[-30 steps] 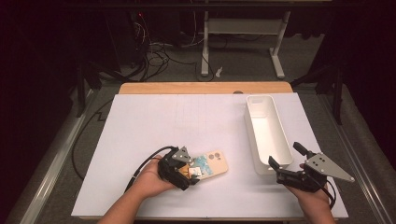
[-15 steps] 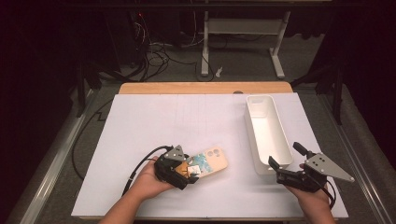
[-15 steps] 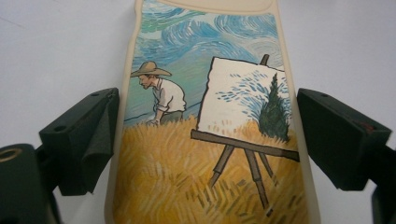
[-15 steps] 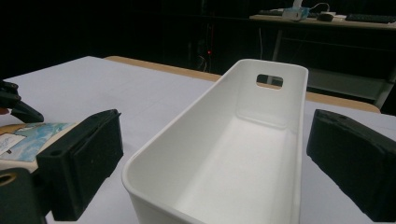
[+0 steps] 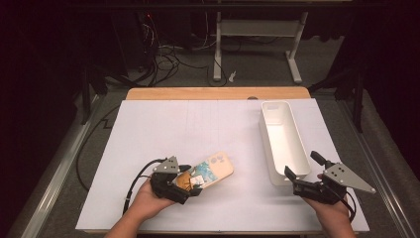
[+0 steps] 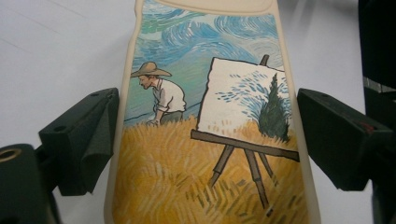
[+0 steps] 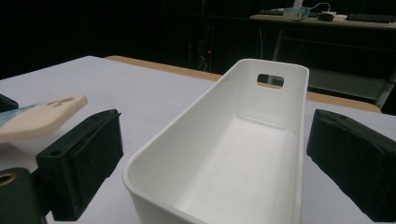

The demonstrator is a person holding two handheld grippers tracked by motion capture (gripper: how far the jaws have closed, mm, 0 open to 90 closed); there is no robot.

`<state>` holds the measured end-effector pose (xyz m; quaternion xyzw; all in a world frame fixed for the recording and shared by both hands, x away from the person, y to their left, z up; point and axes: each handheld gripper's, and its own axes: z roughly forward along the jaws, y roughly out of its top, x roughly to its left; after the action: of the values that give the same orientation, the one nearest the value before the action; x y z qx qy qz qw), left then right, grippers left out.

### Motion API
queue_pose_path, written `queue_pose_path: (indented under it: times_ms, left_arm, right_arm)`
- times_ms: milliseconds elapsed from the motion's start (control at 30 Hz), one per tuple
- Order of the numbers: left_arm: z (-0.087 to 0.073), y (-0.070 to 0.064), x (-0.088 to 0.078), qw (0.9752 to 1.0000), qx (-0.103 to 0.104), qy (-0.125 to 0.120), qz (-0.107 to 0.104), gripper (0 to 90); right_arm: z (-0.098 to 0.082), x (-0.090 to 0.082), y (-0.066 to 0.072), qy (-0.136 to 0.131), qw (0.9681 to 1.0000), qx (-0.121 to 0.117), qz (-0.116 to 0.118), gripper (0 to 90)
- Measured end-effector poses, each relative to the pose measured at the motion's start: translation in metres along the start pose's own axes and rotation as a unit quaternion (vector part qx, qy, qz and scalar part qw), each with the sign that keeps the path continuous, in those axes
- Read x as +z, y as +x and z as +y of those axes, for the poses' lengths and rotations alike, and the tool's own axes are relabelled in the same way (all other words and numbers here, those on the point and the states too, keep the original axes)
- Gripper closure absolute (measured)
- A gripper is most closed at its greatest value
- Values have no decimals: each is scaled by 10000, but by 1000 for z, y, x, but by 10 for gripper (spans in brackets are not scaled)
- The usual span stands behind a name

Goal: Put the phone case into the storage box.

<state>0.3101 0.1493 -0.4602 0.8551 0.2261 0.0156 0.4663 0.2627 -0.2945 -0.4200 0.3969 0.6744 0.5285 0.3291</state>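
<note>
Two tongs over white table [image 5: 148,129], left tongs [image 5: 190,182] clamped on painted phone case [image 5: 213,170] held by its sides between both pads, right tongs [image 5: 300,173] spread wide and empty, long white bin [image 5: 280,136] just ahead of them, its near end between their jaws without touching.

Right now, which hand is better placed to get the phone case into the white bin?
Left. The left gripper already has the phone case between its jaws; the right gripper sits open at the near end of the white bin, holding nothing.
</note>
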Motion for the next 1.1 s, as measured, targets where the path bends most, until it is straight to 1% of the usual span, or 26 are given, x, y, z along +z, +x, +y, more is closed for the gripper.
queue_pose_path:
  times_ms: [100,133,200,367,433,467,500,633,667,767,833,867,967,1100]
  left_arm:
    - [-1,-2,-4,9999,27,-110,16,116]
    - [-3,-4,-8,9997,44,-245,43,115]
    - [-4,-7,-11,9991,94,-393,95,116]
    - [-7,-10,-16,9969,96,-771,147,116]
    - [-8,-11,-16,9964,116,-815,176,115]
    - [-10,-12,-17,9953,131,-931,214,115]
    - [-11,-12,-18,9949,129,-972,217,116]
    - [-13,-11,-22,9922,64,-1235,135,115]
    - [-13,-11,-23,9915,74,-1294,120,115]
    - [-14,-11,-25,9902,112,-1390,1,116]
    - [-13,-11,-25,9900,148,-1406,17,116]
    - [-13,-12,-26,9890,140,-1476,-10,116]
    - [-12,-11,-28,9874,110,-1577,-39,116]
    - [-11,-9,-29,9872,110,-1592,-43,116]
  right_arm:
    - [0,0,1,1,10000,4,0,42]
    - [0,0,1,2,10000,-4,0,42]
    - [0,0,1,2,10000,-7,5,42]
    - [0,0,1,1,10000,-27,16,42]
    - [0,0,1,1,10000,-24,23,42]
    - [0,0,1,3,10000,-14,24,42]
    - [0,0,1,5,10000,-10,26,42]
    - [1,-1,1,-18,10000,-8,55,42]
    - [1,-1,1,-22,10000,-14,66,42]
    - [2,0,3,-48,9999,-22,121,42]
    - [4,0,5,-51,9998,-46,177,42]
    - [5,1,6,-60,9997,-73,222,42]
    - [8,3,11,-65,9994,-62,347,41]
    - [15,8,21,-104,9984,-113,542,40]
